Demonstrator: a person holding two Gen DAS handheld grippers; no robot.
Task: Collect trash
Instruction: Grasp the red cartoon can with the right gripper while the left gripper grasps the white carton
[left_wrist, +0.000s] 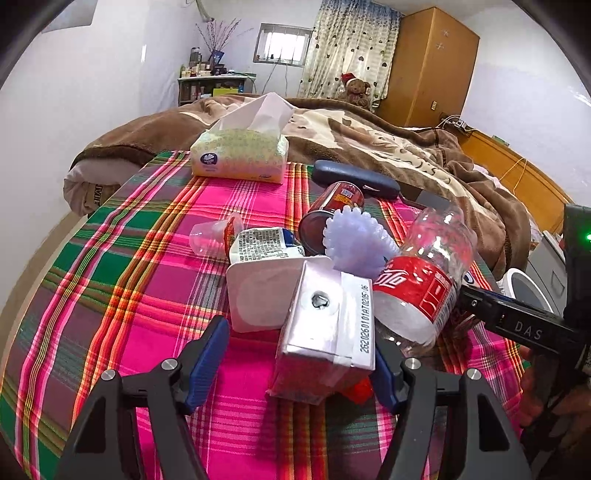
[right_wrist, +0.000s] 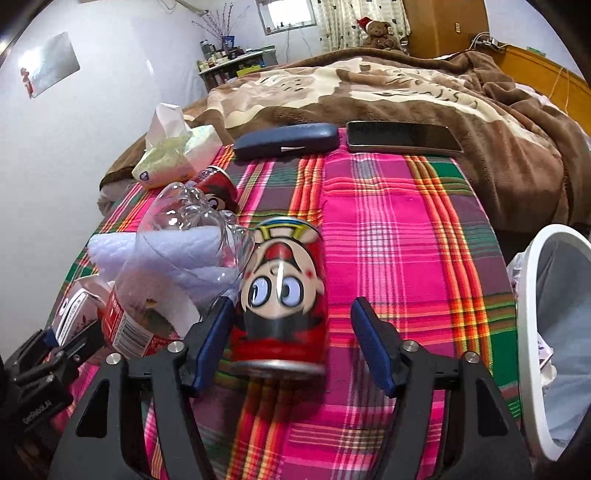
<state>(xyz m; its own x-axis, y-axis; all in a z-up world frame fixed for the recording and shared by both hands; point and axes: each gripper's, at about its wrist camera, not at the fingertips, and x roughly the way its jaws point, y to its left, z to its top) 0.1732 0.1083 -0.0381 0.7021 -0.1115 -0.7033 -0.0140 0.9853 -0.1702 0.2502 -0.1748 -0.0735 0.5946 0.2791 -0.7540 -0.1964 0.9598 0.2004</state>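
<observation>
Trash lies piled on a plaid tablecloth (left_wrist: 110, 280). In the left wrist view my left gripper (left_wrist: 295, 365) is open, its blue pads either side of a pale pink drink carton (left_wrist: 325, 328) that lies between them. A clear cola bottle (left_wrist: 428, 273) with a red label leans beside it, with a white foam net (left_wrist: 354, 240), a red can (left_wrist: 328, 210) and a plastic cup (left_wrist: 210, 236) behind. In the right wrist view my right gripper (right_wrist: 291, 347) is open around a red cartoon can (right_wrist: 284, 295) lying on its side. The bottle (right_wrist: 177, 258) lies to its left.
A tissue pack (left_wrist: 240, 155), a dark glasses case (right_wrist: 286, 140) and a phone (right_wrist: 402, 137) lie at the table's far edge, next to a bed with a brown blanket (right_wrist: 406, 85). A white bin (right_wrist: 535, 332) stands at the table's right side.
</observation>
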